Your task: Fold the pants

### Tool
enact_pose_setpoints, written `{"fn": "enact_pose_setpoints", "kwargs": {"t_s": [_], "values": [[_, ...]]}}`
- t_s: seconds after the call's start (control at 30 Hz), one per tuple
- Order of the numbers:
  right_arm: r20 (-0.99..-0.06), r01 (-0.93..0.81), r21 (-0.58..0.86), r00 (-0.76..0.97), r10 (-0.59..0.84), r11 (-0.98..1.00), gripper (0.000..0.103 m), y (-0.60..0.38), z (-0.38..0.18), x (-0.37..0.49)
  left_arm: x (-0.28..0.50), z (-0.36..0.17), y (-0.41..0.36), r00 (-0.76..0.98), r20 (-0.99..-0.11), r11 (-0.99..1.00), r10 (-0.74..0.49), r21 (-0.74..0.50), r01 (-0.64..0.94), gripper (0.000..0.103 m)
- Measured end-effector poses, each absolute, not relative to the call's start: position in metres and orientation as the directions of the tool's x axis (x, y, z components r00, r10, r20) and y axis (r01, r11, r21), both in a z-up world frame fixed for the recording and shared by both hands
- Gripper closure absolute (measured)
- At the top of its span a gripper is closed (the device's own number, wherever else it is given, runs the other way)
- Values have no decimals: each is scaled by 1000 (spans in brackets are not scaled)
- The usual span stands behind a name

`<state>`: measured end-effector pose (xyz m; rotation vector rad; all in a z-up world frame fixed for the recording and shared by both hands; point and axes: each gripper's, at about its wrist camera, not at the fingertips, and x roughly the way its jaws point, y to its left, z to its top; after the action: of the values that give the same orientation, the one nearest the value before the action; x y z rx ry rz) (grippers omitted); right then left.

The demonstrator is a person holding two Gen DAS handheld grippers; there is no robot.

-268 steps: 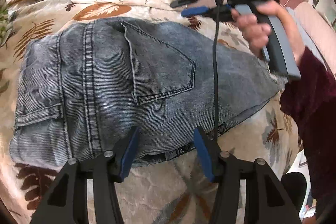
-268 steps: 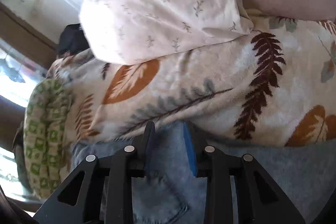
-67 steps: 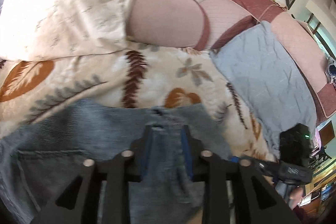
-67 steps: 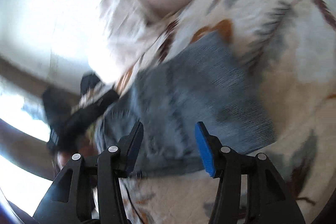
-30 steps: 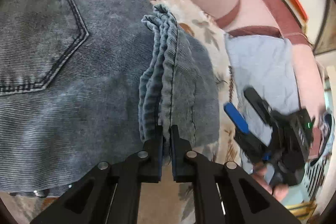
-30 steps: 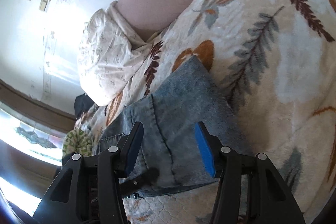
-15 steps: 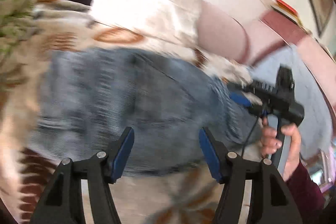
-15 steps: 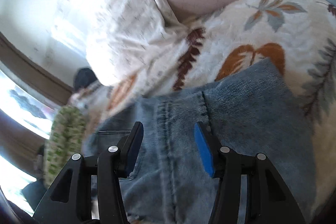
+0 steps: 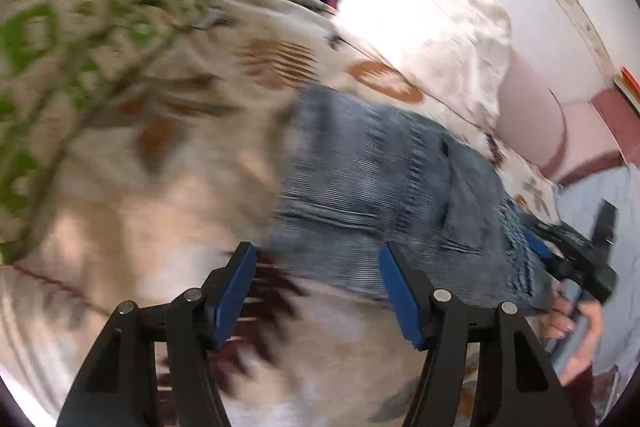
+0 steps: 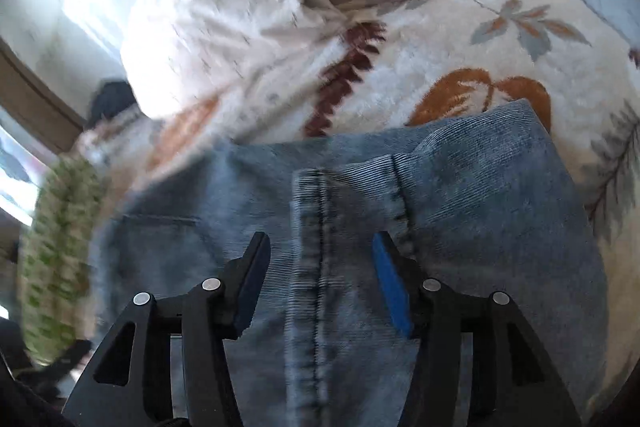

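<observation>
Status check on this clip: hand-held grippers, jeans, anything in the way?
Left hand-held gripper open, empty, beside the jeans. Right hand-held gripper open over their seam. Jeans folded on the leaf-print blanket. Nothing in the way.

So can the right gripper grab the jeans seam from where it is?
Probably yes. The right gripper is open, its jaws either side of the seam on the jeans, with nothing in between. Whether the pads touch the cloth yet, I can't tell.

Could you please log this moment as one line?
task: fold pants | jeans: folded on blanket | left tool: open, empty | right tool: open over jeans
</observation>
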<state>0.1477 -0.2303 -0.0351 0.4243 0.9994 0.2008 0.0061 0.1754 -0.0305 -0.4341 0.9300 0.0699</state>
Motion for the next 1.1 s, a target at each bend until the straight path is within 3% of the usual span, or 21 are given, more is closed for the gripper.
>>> {"fn": "enact_pose_setpoints", "kwargs": {"t_s": [0.13,0.3,0.37,0.47,0.53,0.8,1.1], "values": [[-732,30,505,545,409,863,51,-239,-22,115,-9,-37,204,600,-794,884,-99,-347,-313,37],[-802,50,395,506,318,917,52,-232,-35,89,-12,-37,201,599,-793,888,-115,-352,-296,37],[-834,37,314,488,257,949,54,-221,-50,83,-12,-36,199,597,-792,892,-123,-352,-283,37],[-842,-52,63,533,81,997,51,-185,-56,73,-14,-37,201,594,-792,882,-137,-371,-291,37],[-821,-51,7,570,34,999,49,-176,-59,67,-17,-42,204,584,-797,874,-153,-386,-297,37],[-758,-84,150,630,169,985,49,-188,-18,42,-1,-59,208,558,-805,860,-199,-417,-295,37],[-747,-361,271,506,431,892,39,-74,58,97,18,-70,206,538,-805,844,-253,-455,-285,36]]}}
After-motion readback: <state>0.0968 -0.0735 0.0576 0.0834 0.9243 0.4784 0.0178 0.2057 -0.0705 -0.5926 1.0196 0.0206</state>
